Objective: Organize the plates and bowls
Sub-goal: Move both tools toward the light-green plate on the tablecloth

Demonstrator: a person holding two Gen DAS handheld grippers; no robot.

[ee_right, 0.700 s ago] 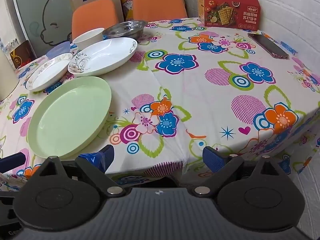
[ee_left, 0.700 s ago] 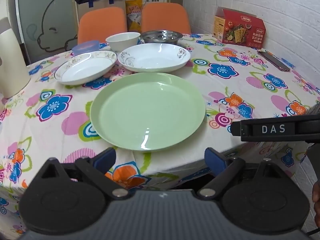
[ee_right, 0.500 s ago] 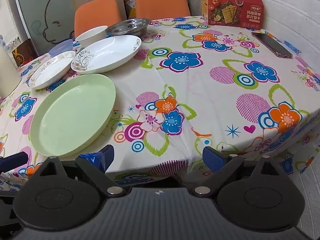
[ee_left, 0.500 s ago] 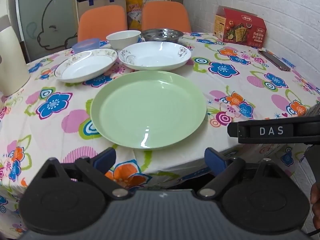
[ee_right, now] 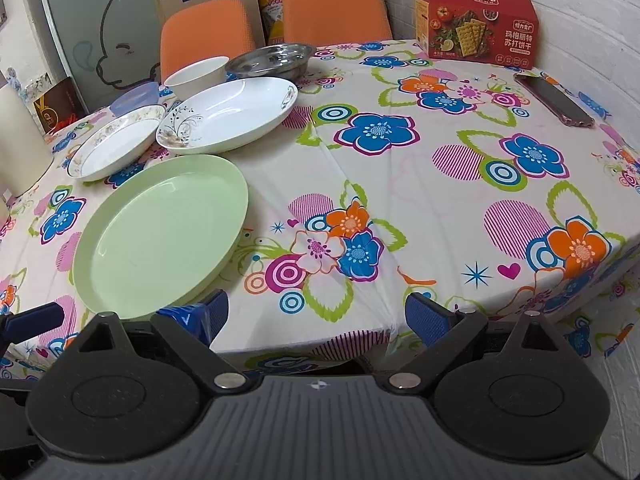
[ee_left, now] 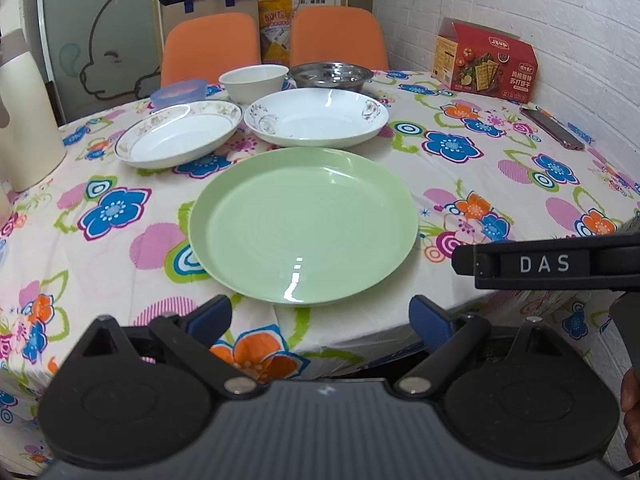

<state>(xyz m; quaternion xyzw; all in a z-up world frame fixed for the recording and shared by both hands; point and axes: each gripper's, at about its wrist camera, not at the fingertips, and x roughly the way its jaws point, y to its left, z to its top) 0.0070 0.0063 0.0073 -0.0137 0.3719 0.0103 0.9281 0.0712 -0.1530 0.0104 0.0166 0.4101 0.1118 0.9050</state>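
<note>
Six dishes lie on the flowered tablecloth (ee_left: pixel 500 152), none stacked yet, so the task looks to be at its very start. The left gripper (ee_left: pixel 320 312) hovers at the table's near edge, jaws spread wide and empty, with the green plate (ee_left: pixel 304 224) directly ahead of its fingertips. The right gripper (ee_right: pixel 316 312), likewise wide and holding nothing, has that plate ahead to its left.

Beyond the green plate from the left gripper sit a gold-rimmed white plate (ee_left: pixel 180 138) to the left and a deep white floral plate (ee_left: pixel 316 122) straight on, close together; whether their rims touch cannot be told. Farther back stand a white bowl (ee_left: pixel 254 82), a steel bowl (ee_left: pixel 330 76) and a blue plastic bowl (ee_left: pixel 178 94). All appear empty.

The next move probably calls for one gripper to reach past the green plate, close on a white plate's rim and lift it onto another dish.
</note>
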